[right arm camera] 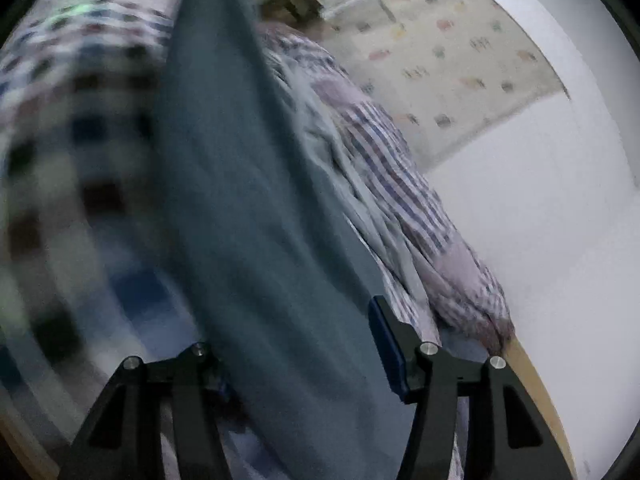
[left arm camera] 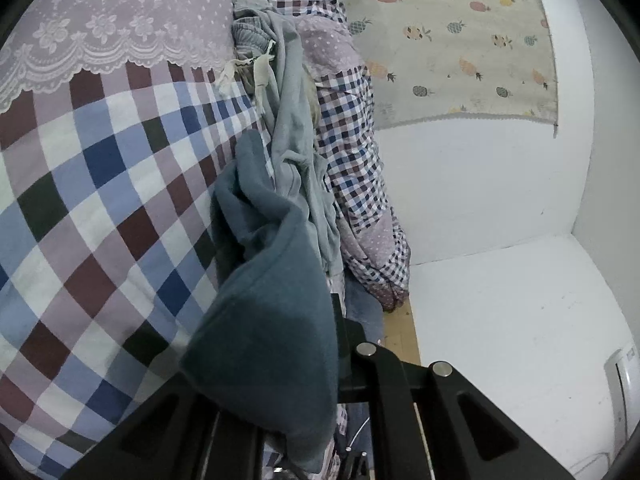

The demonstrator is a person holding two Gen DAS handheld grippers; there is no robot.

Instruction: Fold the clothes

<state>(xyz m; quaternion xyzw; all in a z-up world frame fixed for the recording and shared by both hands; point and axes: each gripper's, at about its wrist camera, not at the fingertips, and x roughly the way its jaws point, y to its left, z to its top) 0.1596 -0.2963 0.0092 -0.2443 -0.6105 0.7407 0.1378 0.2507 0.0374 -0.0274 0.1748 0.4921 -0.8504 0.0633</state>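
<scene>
Two grippers meet one teal garment [left arm camera: 272, 312], a soft dark blue-green cloth draped over the bed. In the left wrist view it hangs down across the left gripper [left arm camera: 320, 364], covering the left finger entirely; only the right finger shows beside the cloth, so I cannot tell whether the jaws are closed on it. In the right wrist view, which is blurred, the same garment [right arm camera: 256, 220] runs in a broad band between the fingers of the right gripper [right arm camera: 296, 364], whose jaws stand wide apart, the blue-padded finger [right arm camera: 386, 344] just touching the cloth's right edge.

Beside the teal cloth lies a paler grey-blue garment [left arm camera: 296, 152], crumpled in a long ridge, with light drawstrings [left arm camera: 260, 68] near its ribbed end. Both rest on a checked bedspread [left arm camera: 100, 184] with a lace-trimmed lilac panel [left arm camera: 120, 20]. A rolled checked quilt [left arm camera: 356, 184] lies along the white wall [left arm camera: 480, 184], where a pineapple-print cloth [left arm camera: 460, 40] hangs.
</scene>
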